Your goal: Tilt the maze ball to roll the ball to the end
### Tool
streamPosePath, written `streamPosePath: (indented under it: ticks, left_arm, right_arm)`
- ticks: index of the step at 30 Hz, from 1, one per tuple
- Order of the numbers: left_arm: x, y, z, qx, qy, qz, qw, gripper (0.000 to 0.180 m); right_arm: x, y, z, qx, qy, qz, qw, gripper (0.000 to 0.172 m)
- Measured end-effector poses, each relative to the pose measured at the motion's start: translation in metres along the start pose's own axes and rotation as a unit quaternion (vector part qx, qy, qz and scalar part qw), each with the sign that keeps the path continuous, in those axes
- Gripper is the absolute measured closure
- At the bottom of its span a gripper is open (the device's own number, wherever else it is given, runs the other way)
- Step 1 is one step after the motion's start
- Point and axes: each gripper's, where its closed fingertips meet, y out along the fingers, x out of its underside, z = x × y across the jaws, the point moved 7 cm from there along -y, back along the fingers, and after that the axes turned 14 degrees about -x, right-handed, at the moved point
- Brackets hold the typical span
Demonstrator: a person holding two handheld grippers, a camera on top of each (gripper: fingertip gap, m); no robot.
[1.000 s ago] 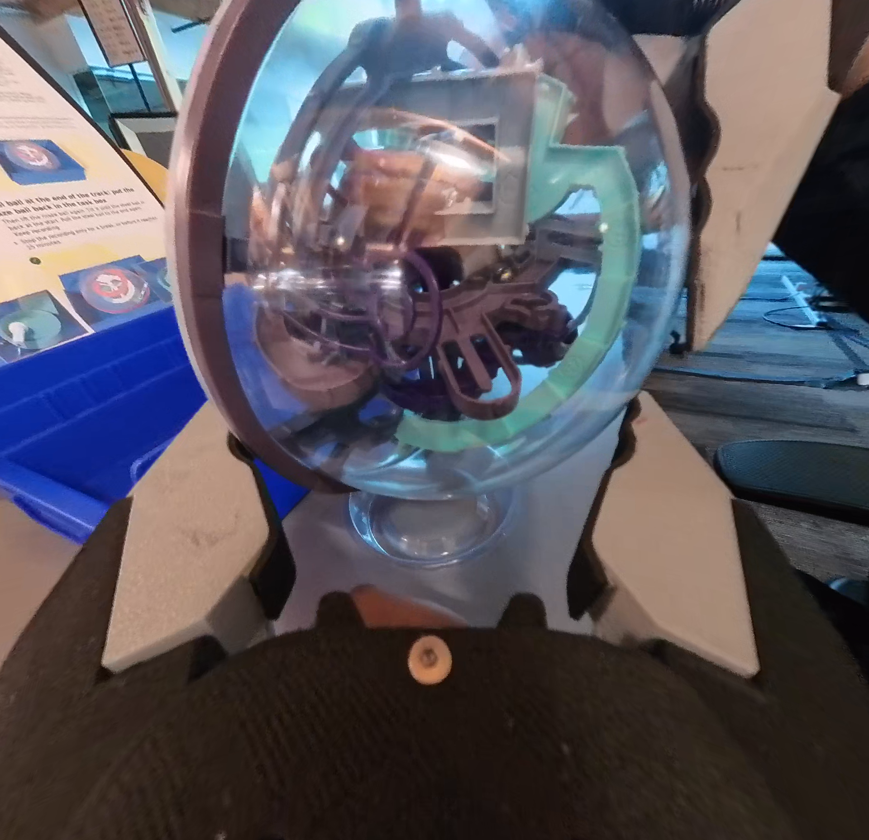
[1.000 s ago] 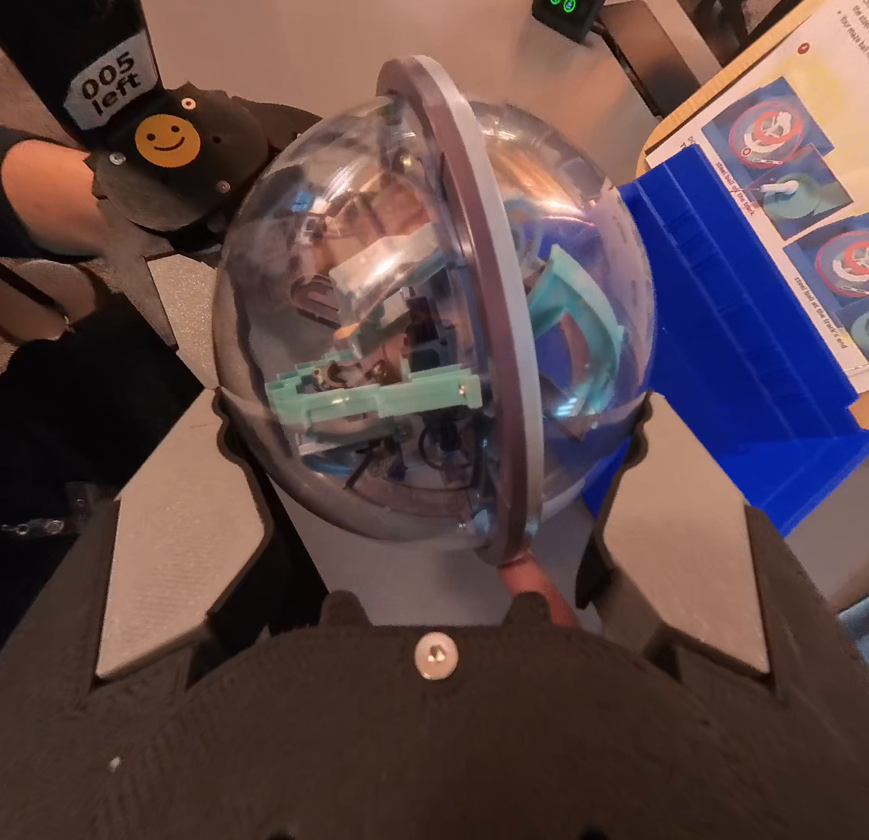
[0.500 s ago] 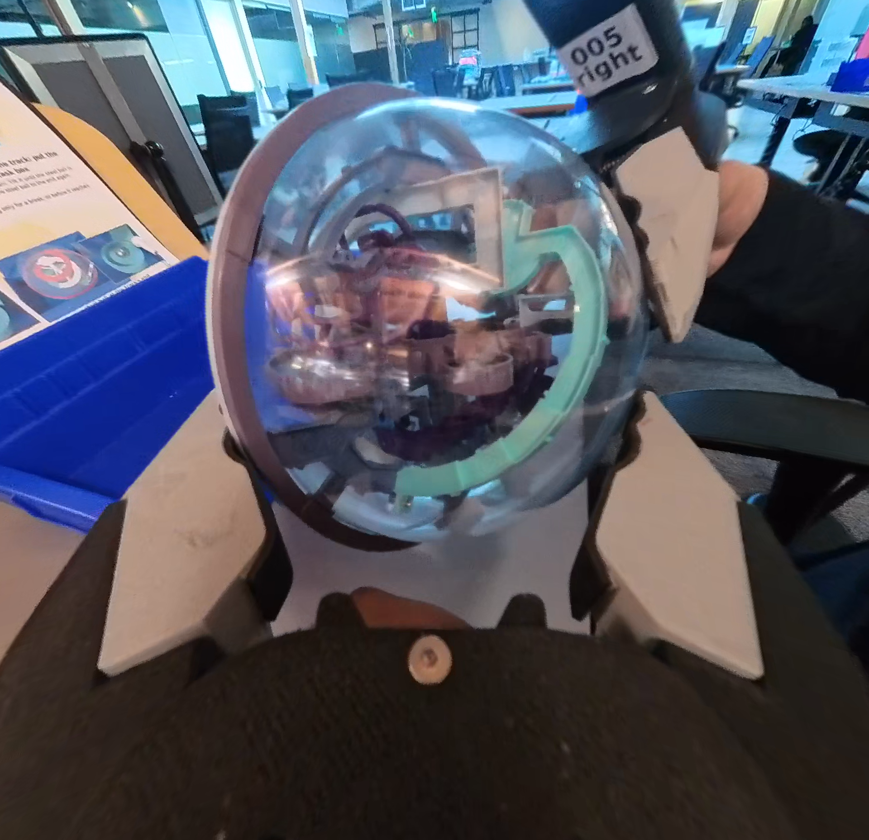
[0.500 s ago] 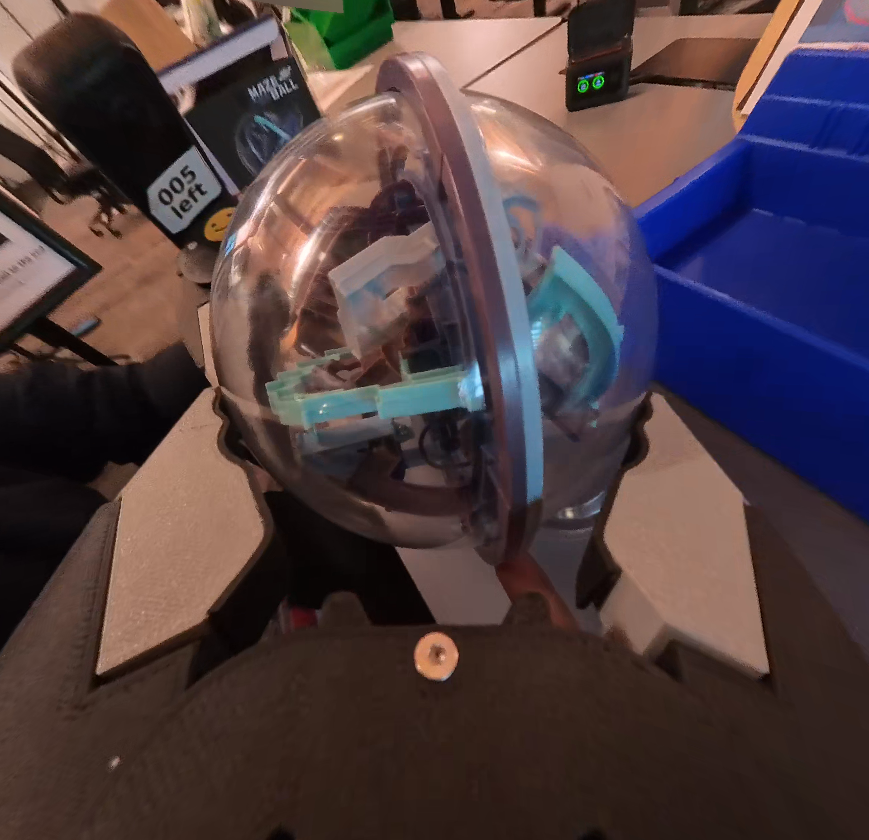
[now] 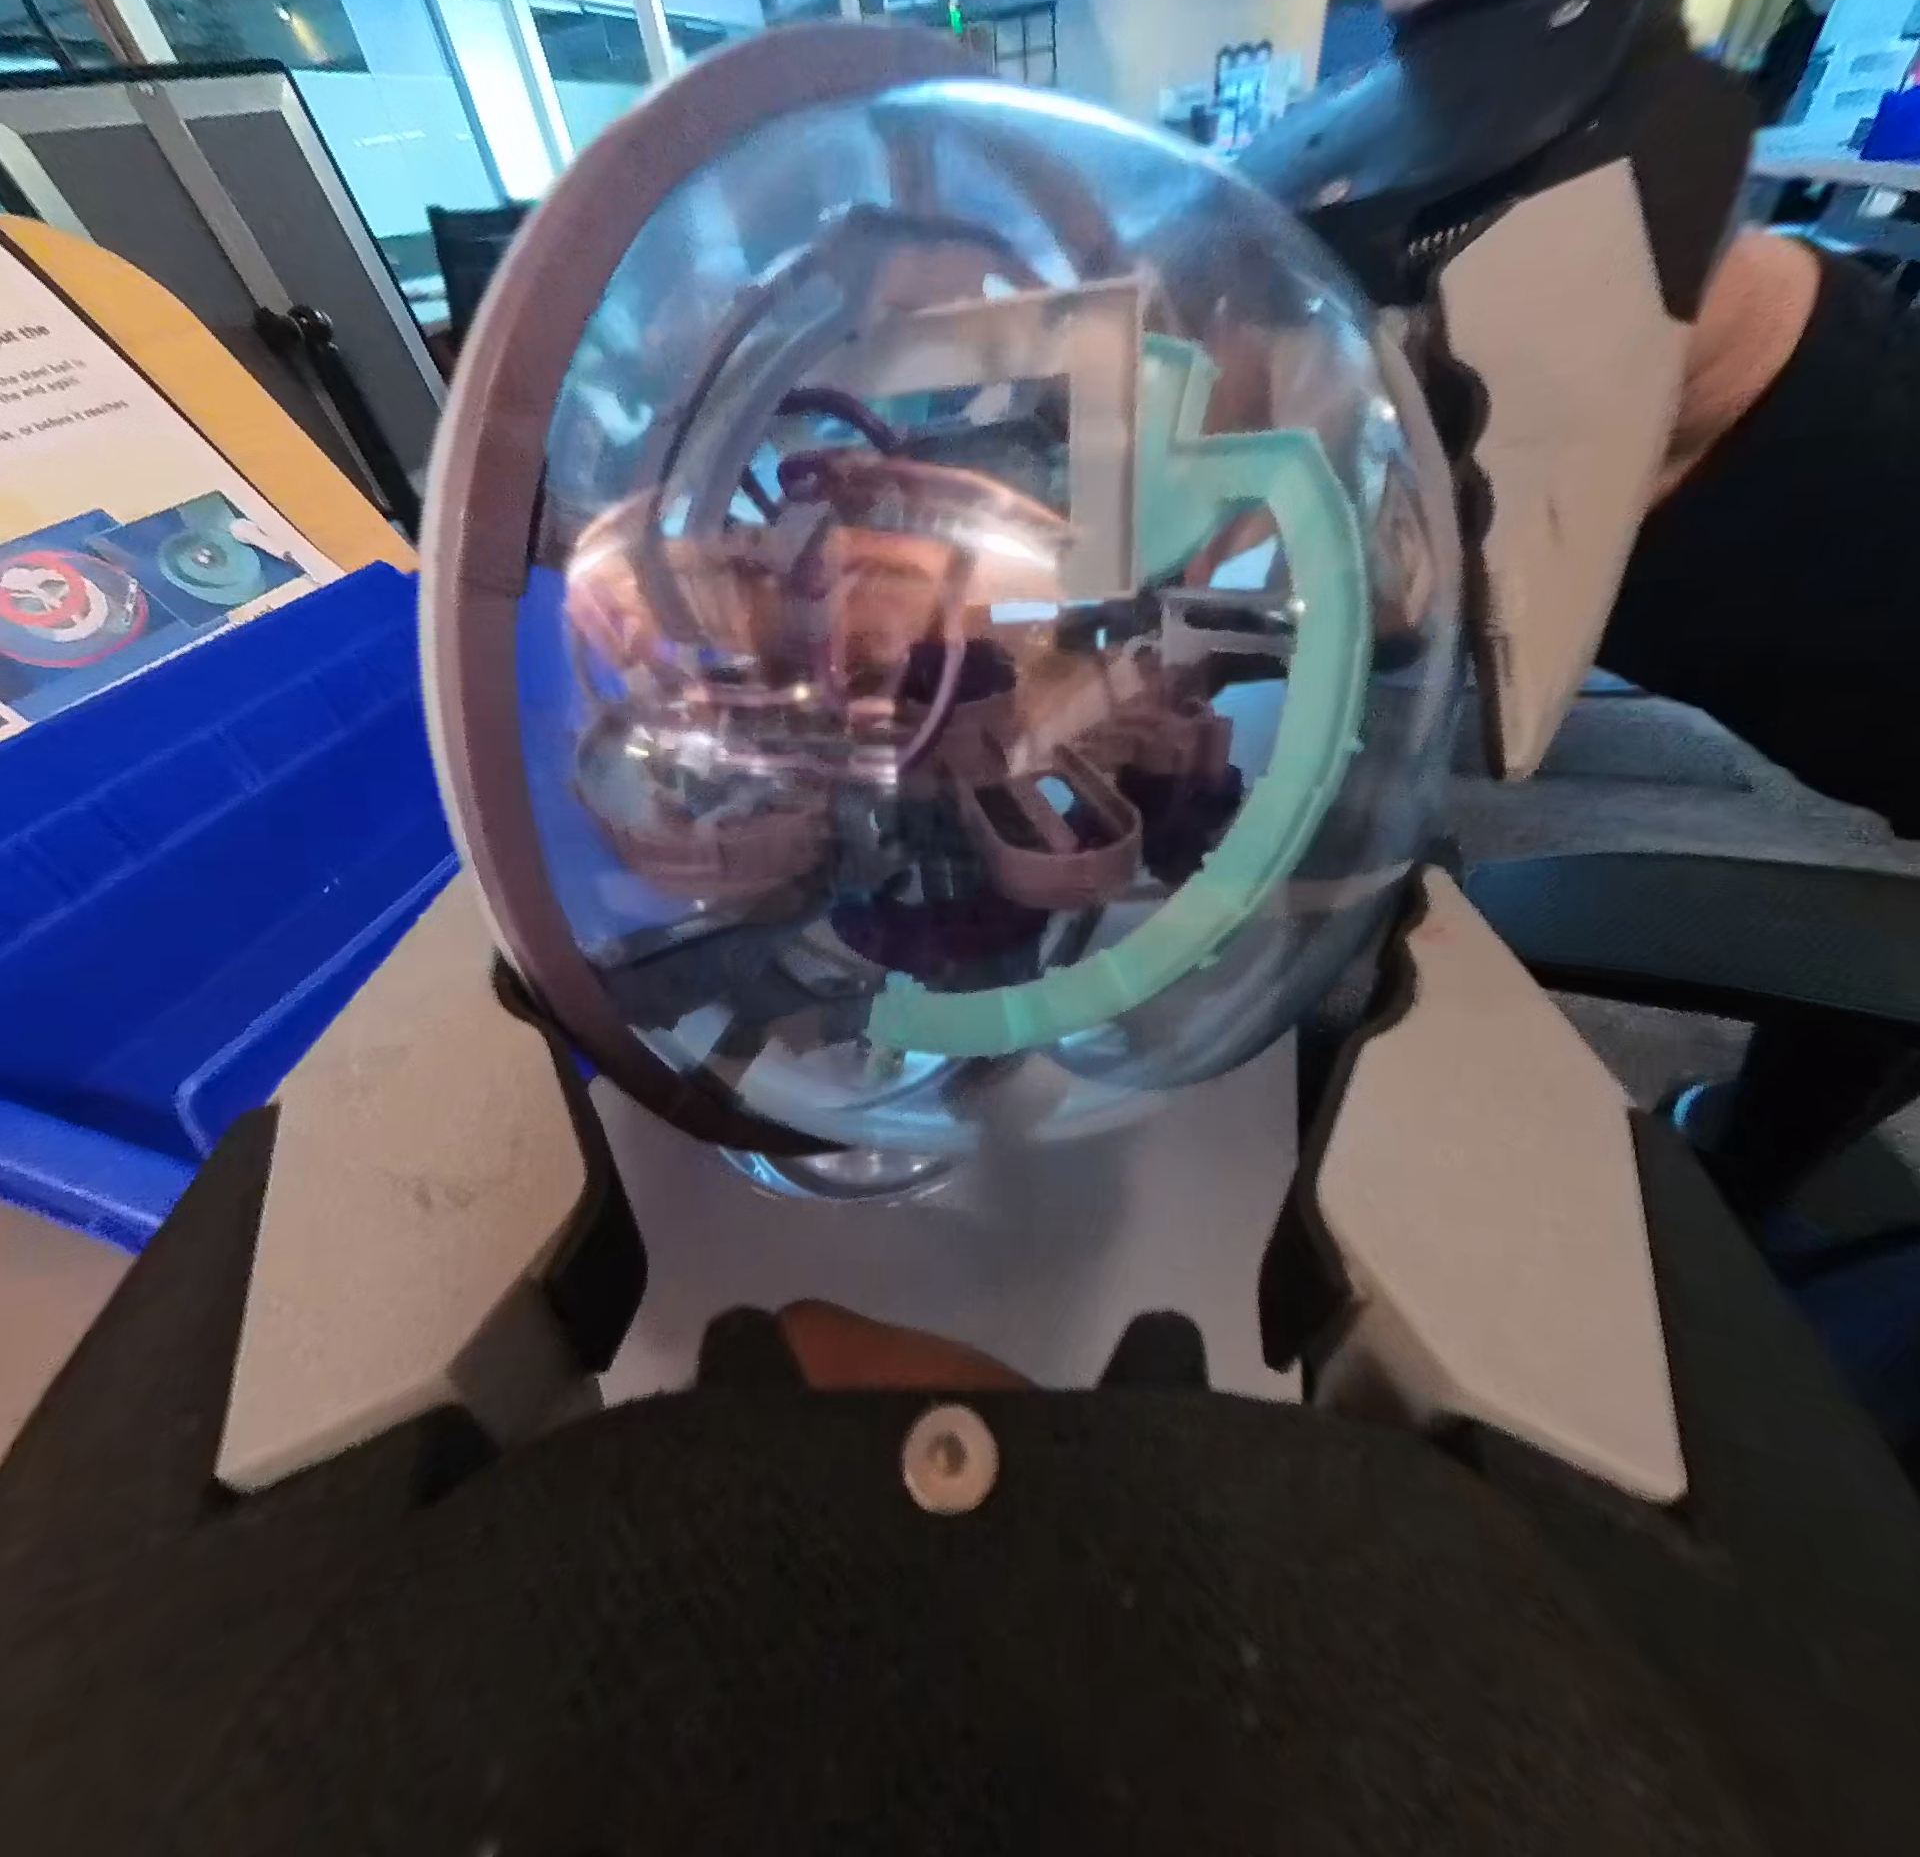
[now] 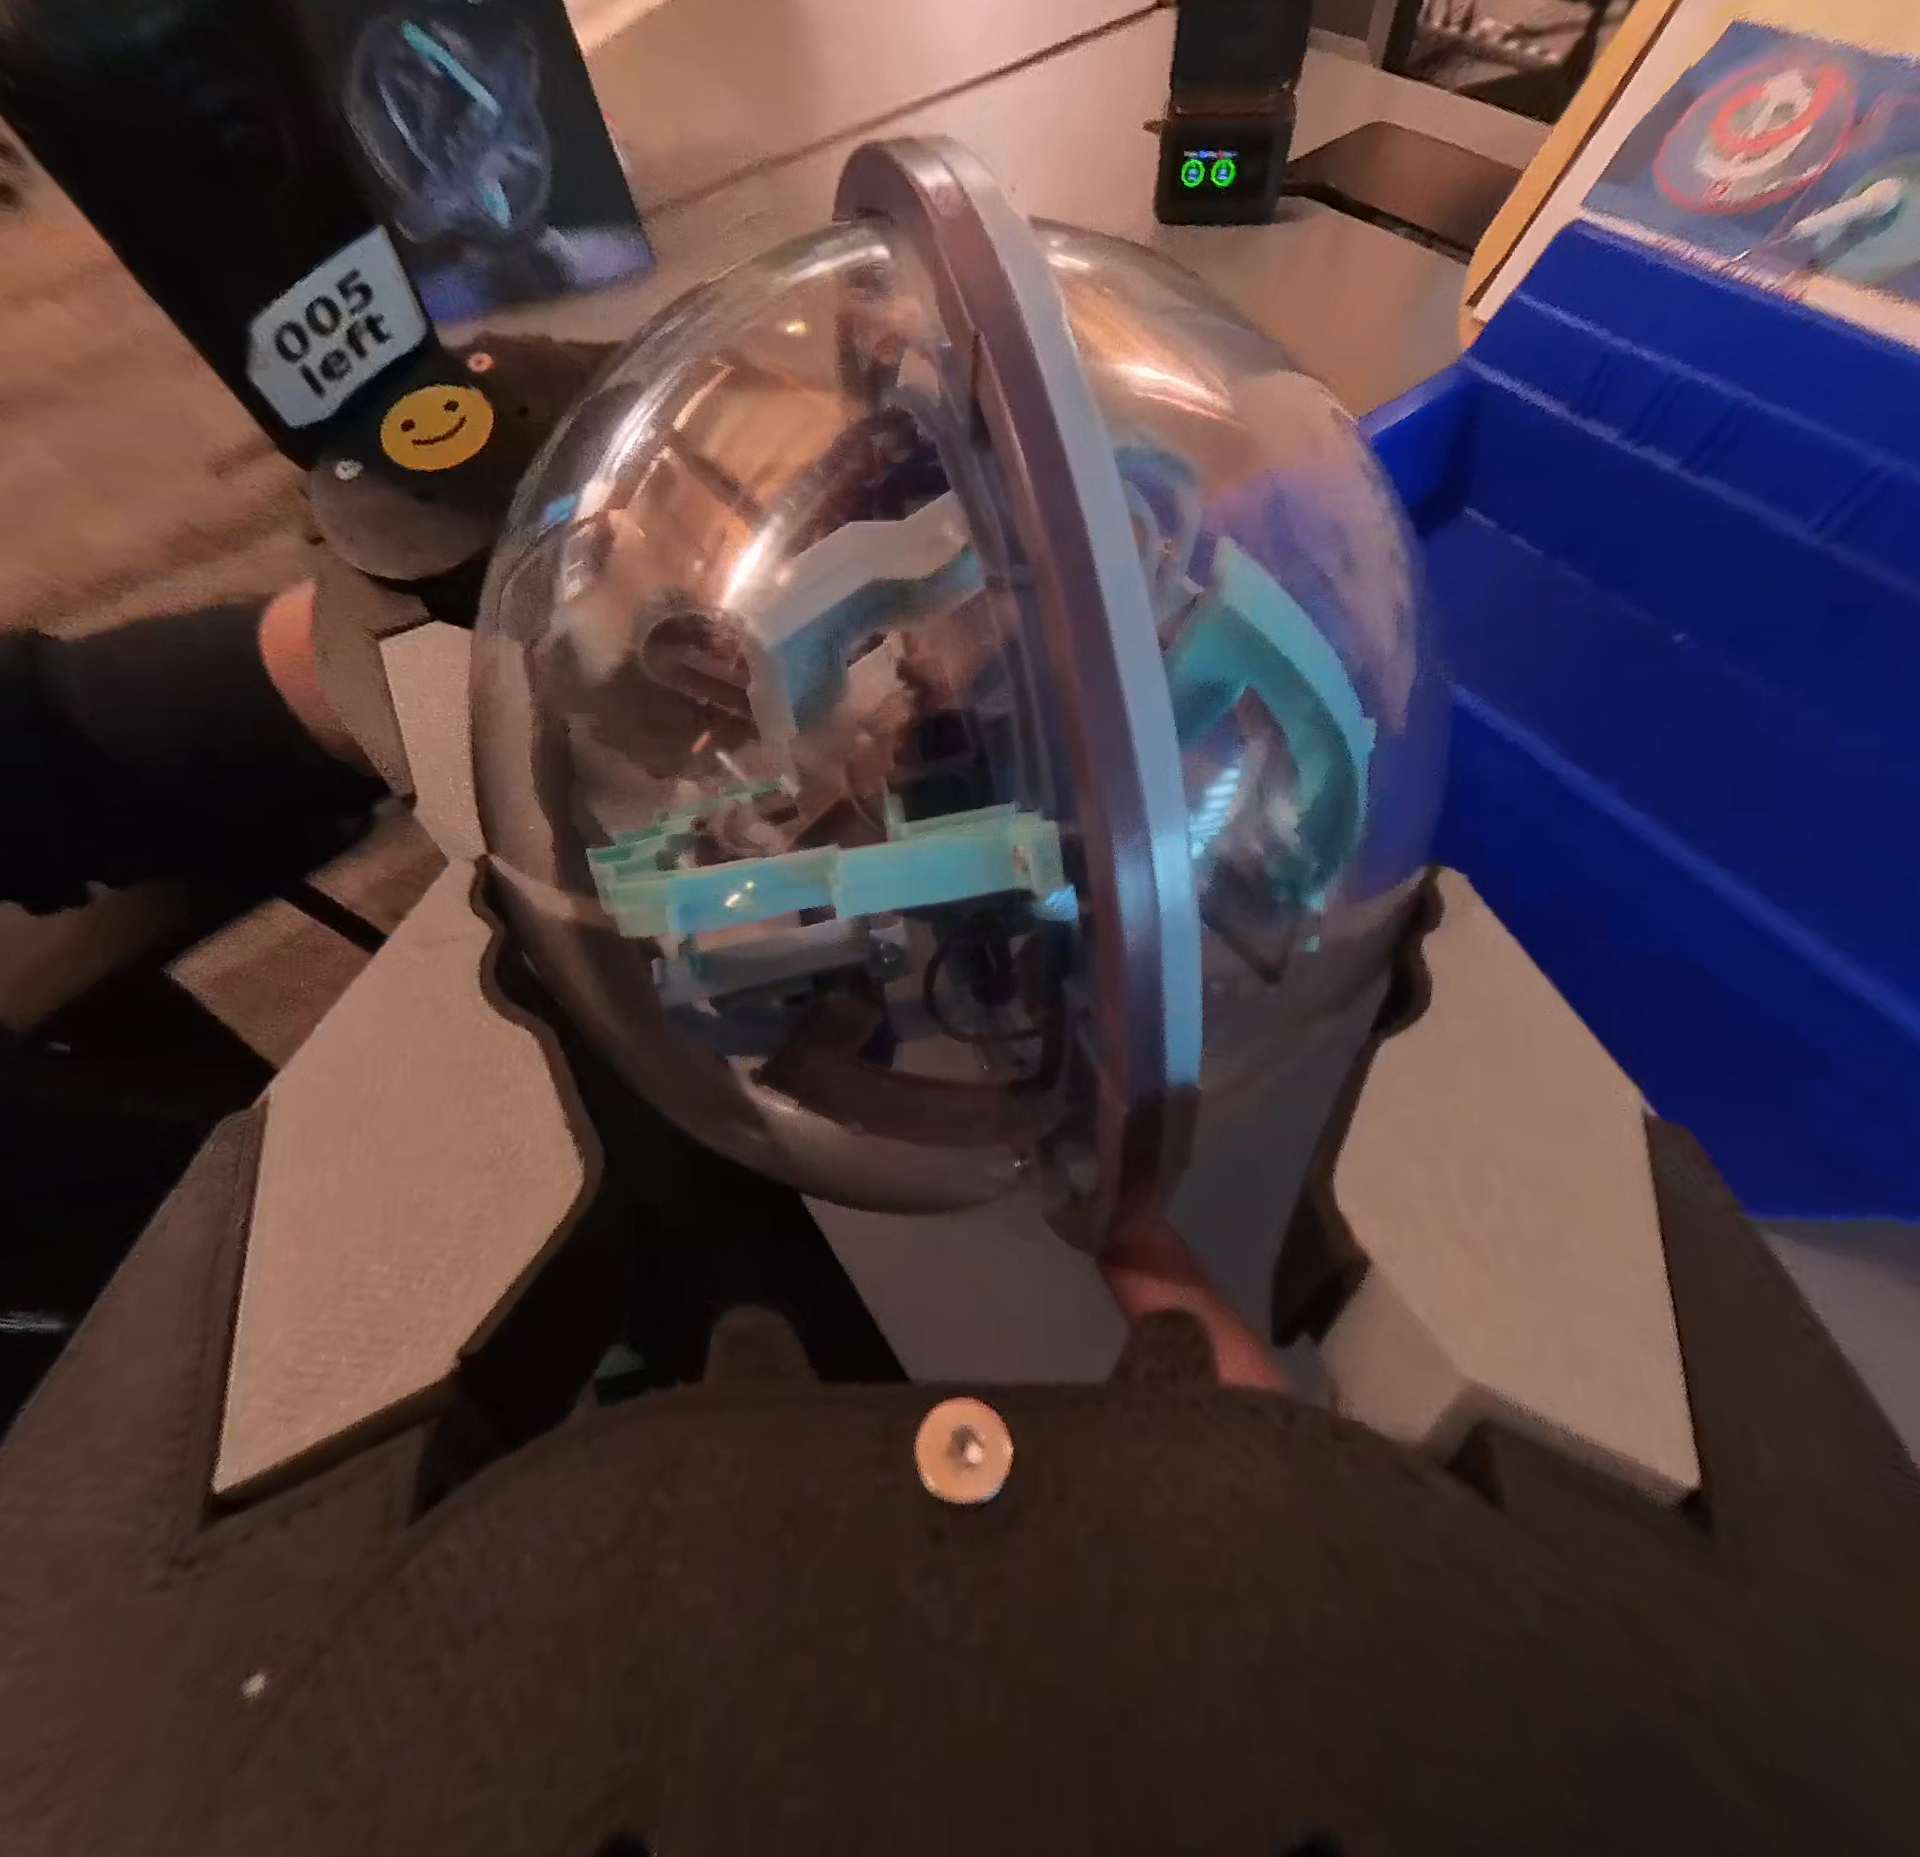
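Left wrist view is showing the maze ball (image 5: 935,602) filling the centre of the frame, a clear globe with a brown-grey ring around it and green, purple and tan tracks inside. The left gripper (image 5: 951,934) is pinching the maze ball from both sides, its two pale fingers (image 5: 416,1132) pressing against the lower curve of the globe. At the upper right of the frame the right gripper (image 5: 1538,373) is reaching in, one pale finger lying against the far side of the globe. A blue bin (image 5: 187,820) is sitting at the left edge, with an instruction sheet (image 5: 104,519) standing behind it at the upper left. A grey table (image 5: 956,1267) is showing low in the centre, beneath the globe.

Right wrist view is showing the same maze ball (image 6: 935,716) in the centre, its ring running from top to bottom just right of the middle. The right gripper (image 6: 956,934) is clamping it too, pale fingers (image 6: 1496,1132) pressing on the lower left and lower right of the globe. The left gripper (image 6: 416,519) is appearing at the middle left, behind the globe, its fingertips hidden by it. The blue bin (image 6: 1683,768) is filling the right edge, and a small black device (image 6: 1226,134) with green lights is standing on the table (image 6: 935,124) at the top. The small ball inside the maze cannot be made out in either view.
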Motion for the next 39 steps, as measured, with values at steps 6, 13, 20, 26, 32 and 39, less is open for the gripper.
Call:
streamPosePath:
  ticks: [6,13,20,26,32,39]
  left_arm:
    - [0.011,0.009,0.004,0.009,-0.027,-0.029,0.999,0.026]
    - [0.014,0.008,0.006,0.03,-0.044,-0.071,0.996,0.027]
    - [0.021,0.006,0.006,0.054,-0.077,-0.132,0.987,0.029]
    - [0.027,0.015,0.006,0.054,-0.095,-0.116,0.987,0.03]
    - [0.024,0.025,0.012,0.066,-0.159,-0.057,0.983,0.031]
    - [0.024,0.024,0.014,0.083,-0.168,-0.047,0.981,0.03]
  right_arm:
    - [-0.008,-0.004,-0.005,0.058,-0.045,-0.095,0.993,0.014]
    - [0.0,-0.003,-0.003,0.045,-0.005,-0.096,0.994,0.014]
    - [0.02,0.004,0.007,-0.008,0.073,-0.061,0.995,0.014]
    - [0.015,0.001,0.012,0.015,0.037,-0.096,0.995,0.014]
    - [-0.02,-0.006,0.002,0.074,-0.065,-0.216,0.971,0.014]
    - [-0.032,0.0,-0.013,0.126,-0.136,-0.306,0.934,0.013]
